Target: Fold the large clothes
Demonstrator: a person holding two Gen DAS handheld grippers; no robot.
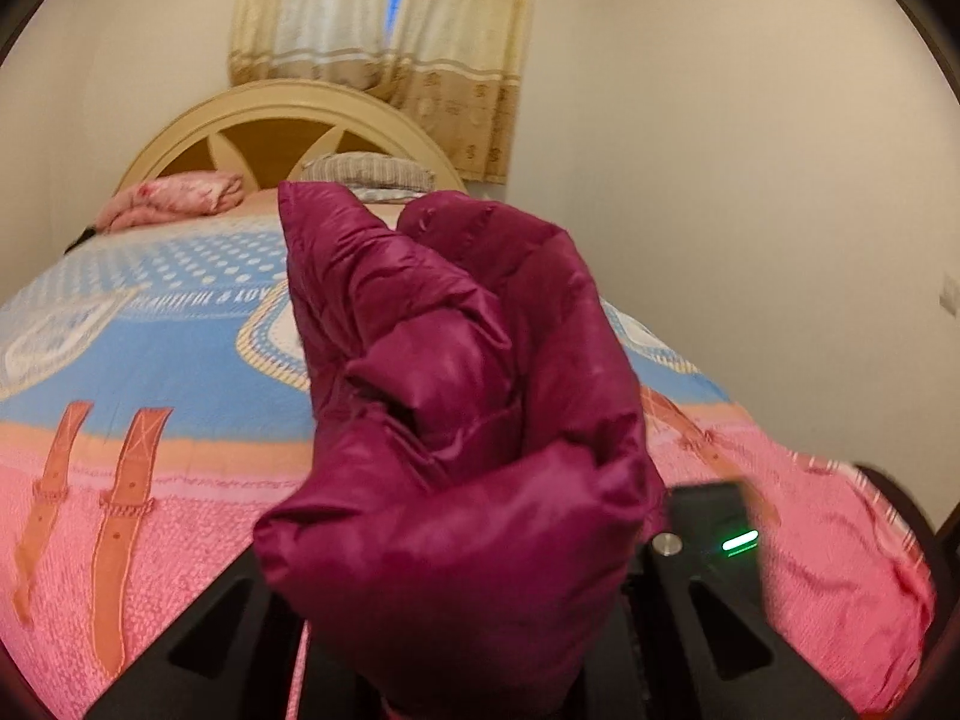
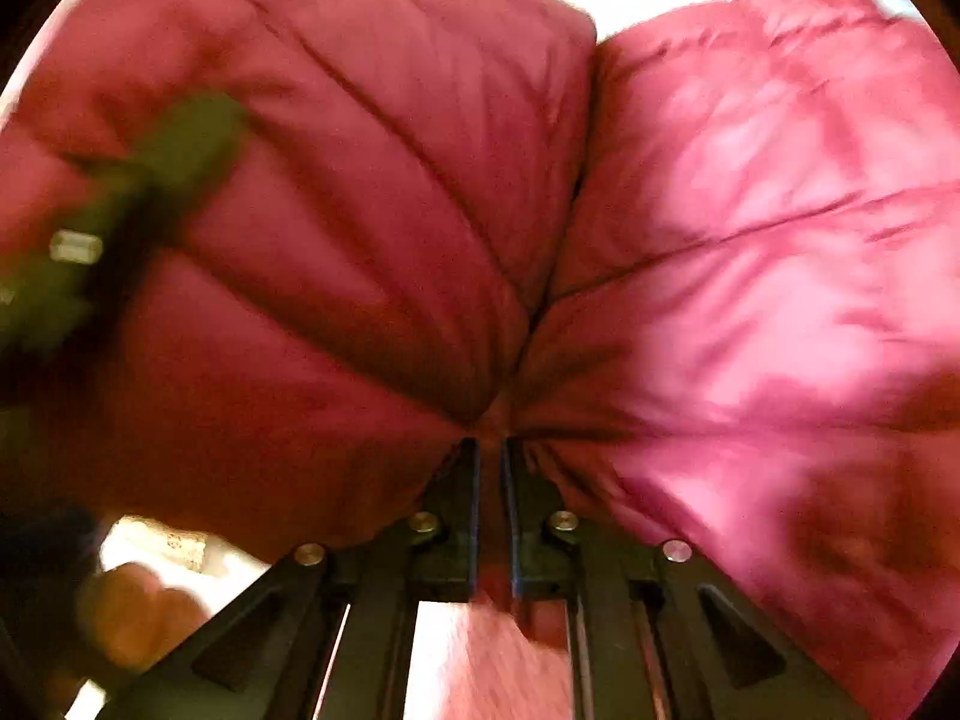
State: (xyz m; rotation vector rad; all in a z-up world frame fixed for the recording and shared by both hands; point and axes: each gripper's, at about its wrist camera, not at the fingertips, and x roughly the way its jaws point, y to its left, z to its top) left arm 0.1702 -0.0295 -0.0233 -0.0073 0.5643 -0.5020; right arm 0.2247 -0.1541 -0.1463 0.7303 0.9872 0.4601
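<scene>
A magenta puffer jacket (image 1: 456,396) is bunched up in my left gripper (image 1: 468,612), which is shut on it and holds it above the bed; the fabric hides the fingertips. In the right wrist view the same jacket (image 2: 720,240) fills the frame, and my right gripper (image 2: 492,450) is shut on a fold of it, jaws nearly together. The left gripper's body (image 2: 120,210) shows blurred at the left of that view, against the jacket.
A bed with a pink and blue patterned cover (image 1: 150,420) lies below. A wooden headboard (image 1: 276,120), a pink folded blanket (image 1: 174,198) and a pillow (image 1: 366,171) are at its far end. A curtained window (image 1: 384,30) and walls stand behind.
</scene>
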